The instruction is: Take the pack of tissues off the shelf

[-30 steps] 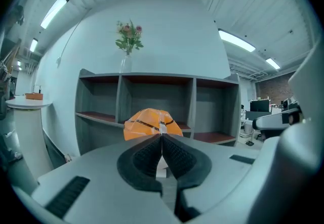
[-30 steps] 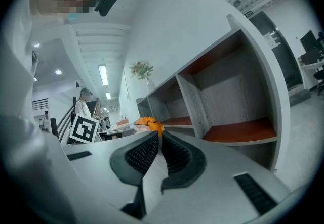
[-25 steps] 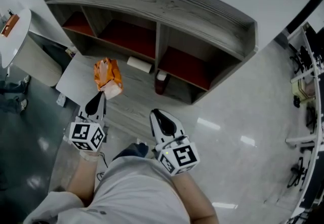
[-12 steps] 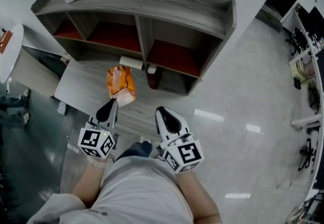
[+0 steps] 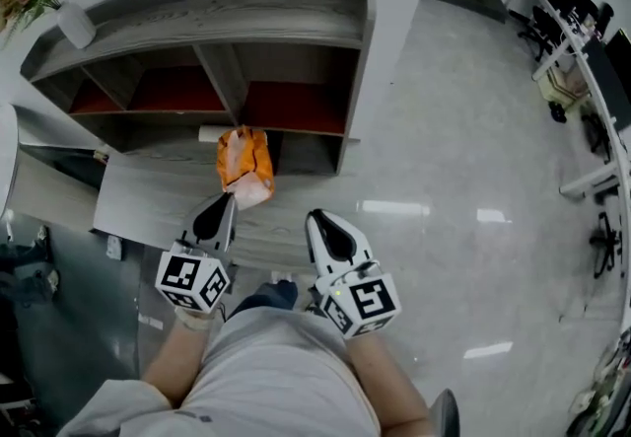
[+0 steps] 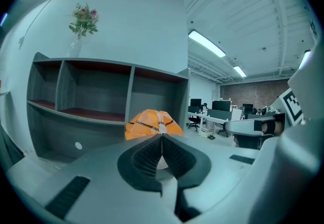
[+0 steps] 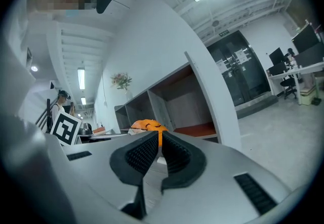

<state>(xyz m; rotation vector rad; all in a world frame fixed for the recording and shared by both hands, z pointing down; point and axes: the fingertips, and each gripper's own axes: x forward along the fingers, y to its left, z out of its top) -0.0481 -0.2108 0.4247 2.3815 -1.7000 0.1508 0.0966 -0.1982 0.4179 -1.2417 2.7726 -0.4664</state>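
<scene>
In the left tongs (image 5: pixel 228 198), an orange tissue pack (image 5: pixel 245 163), print unreadable.

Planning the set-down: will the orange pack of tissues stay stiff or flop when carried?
Probably soft: the pack of tissues looks puffy and creased. Likely light, since the left gripper carries it with its jaws pinching one thin edge alone, so it may swing.

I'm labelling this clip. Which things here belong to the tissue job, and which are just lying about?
Job:
pack, pinched in the shut left gripper
shelf

Lying about:
vase with flowers, on the shelf top
white roll in the shelf
desks, far right
right gripper, shut, holding nothing
</scene>
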